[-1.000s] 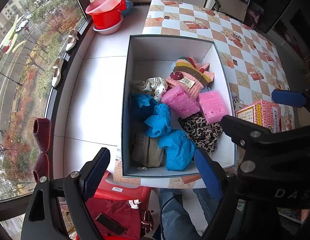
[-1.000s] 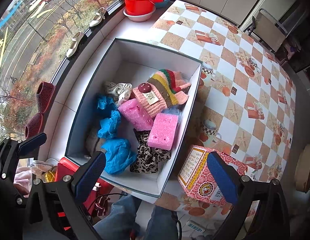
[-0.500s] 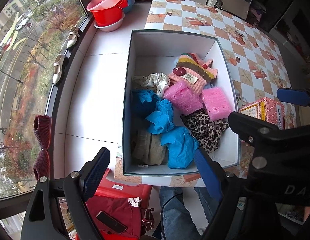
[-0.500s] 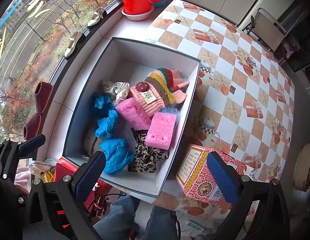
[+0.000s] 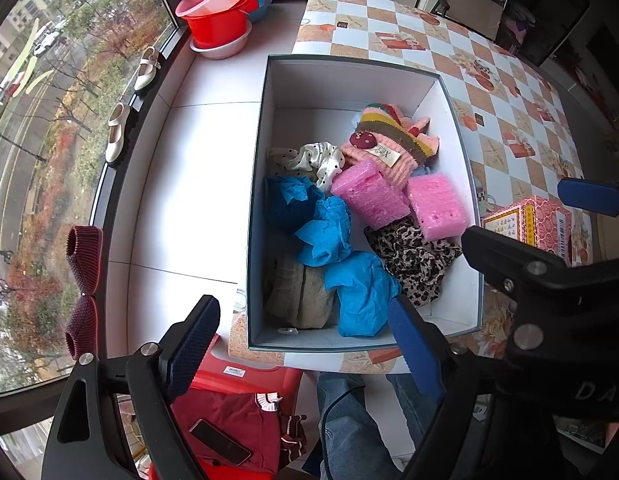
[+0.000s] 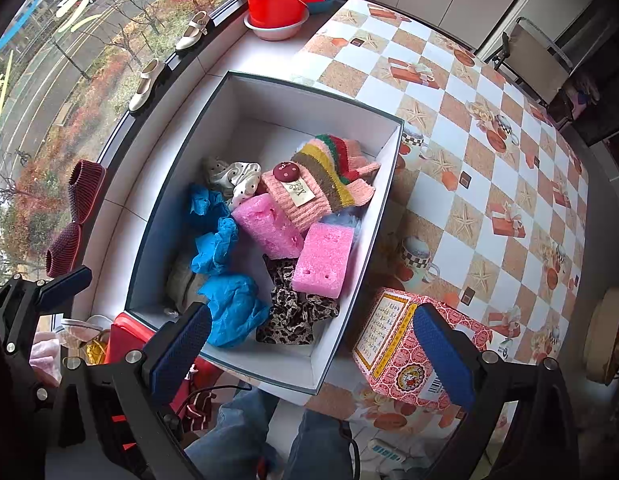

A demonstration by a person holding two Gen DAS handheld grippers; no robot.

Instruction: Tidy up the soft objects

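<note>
A white box point(image 5: 349, 84) point(image 6: 301, 108) with a dark rim stands on the checked table and holds soft items. In it lie a striped knitted hat point(image 5: 389, 140) point(image 6: 321, 176), two pink foam blocks point(image 5: 369, 196) point(image 5: 439, 206), crumpled blue cloths point(image 5: 325, 232) point(image 6: 233, 308), a leopard-print piece point(image 5: 417, 260), a polka-dot scrunchie point(image 5: 317, 160) and a beige cloth point(image 5: 297, 292). My left gripper point(image 5: 301, 328) hangs open high above the box's near edge, with nothing between its blue pads. My right gripper point(image 6: 311, 332) is also open and empty, above the box's near right corner.
A pink patterned carton point(image 5: 529, 220) point(image 6: 401, 352) stands right of the box. Stacked red and pink basins point(image 5: 217, 12) sit at the far left corner. Pale shoes point(image 5: 145, 70) and maroon slippers point(image 5: 83, 256) line the window sill. Below are a person's jeans point(image 5: 349, 420) and a red container point(image 5: 237, 416).
Both views drift only slightly. The box's contents lie as before, and both grippers stay open and empty.
</note>
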